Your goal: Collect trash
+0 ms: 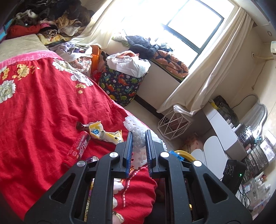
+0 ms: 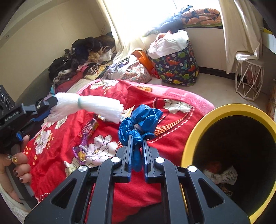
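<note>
My left gripper (image 1: 139, 136) is shut on a white foam net sleeve (image 1: 136, 126), held above the red bedspread; it also shows in the right wrist view (image 2: 89, 105), sticking out of the left gripper (image 2: 51, 105). My right gripper (image 2: 137, 140) is shut on a crumpled blue plastic bag (image 2: 139, 120), held just left of a yellow-rimmed trash bin (image 2: 231, 110) with paper trash inside. A yellow snack wrapper (image 1: 103, 133) and a red snack packet (image 1: 79, 146) lie on the bedspread. A purple wrapper (image 2: 81, 153) lies on the bedspread too.
The red floral bedspread (image 1: 43, 106) covers the bed. A dinosaur-print basket (image 1: 120, 84) with white bags stands by the window wall. A white wire stand (image 1: 174, 122) sits on the floor. Piled clothes (image 1: 51, 15) lie at the bed's far end. A dresser (image 1: 224, 131) stands at right.
</note>
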Tool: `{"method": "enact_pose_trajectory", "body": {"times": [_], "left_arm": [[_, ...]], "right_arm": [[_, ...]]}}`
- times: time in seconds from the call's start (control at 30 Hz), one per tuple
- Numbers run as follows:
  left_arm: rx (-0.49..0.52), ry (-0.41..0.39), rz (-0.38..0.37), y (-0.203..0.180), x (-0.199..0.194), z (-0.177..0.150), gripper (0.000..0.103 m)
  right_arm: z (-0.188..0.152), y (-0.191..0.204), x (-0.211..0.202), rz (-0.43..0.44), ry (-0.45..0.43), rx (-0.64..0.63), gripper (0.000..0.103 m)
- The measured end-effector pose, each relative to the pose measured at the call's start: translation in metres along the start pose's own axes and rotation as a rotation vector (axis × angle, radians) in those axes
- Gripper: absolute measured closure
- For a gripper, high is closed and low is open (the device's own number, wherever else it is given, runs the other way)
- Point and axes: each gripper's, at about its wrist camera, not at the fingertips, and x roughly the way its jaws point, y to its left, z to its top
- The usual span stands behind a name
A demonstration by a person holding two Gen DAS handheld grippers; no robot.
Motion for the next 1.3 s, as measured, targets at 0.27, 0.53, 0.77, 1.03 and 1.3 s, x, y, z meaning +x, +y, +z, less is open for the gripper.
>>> {"method": "enact_pose_trajectory", "body": {"times": [0.27, 0.53, 0.77, 1.03, 1.3], "left_arm": [[0.037, 0.009, -0.023, -0.019, 0.002, -0.003, 0.094], [0.072, 0.019, -0.04, -0.035, 0.006, -0.007, 0.094], [0.103, 0.026, -0.054, -0.05, 0.009, -0.011, 0.094], [0.14, 0.038, -0.065, -0.065, 0.011, -0.018, 0.094], [0.17, 0.056, -0.08, -0.078, 0.016, -0.025, 0.094]], "right_arm": [[0.006, -0.027, -0.019, -0.029, -0.047, 0.069, 0.093], [0.008, -0.05, -0.034, -0.056, -0.079, 0.117, 0.093], [0.01, -0.058, -0.045, -0.07, -0.107, 0.136, 0.093], [0.011, -0.07, -0.058, -0.09, -0.131, 0.153, 0.093], [0.014, -0.083, -0.07, -0.128, -0.155, 0.171, 0.093]]}}
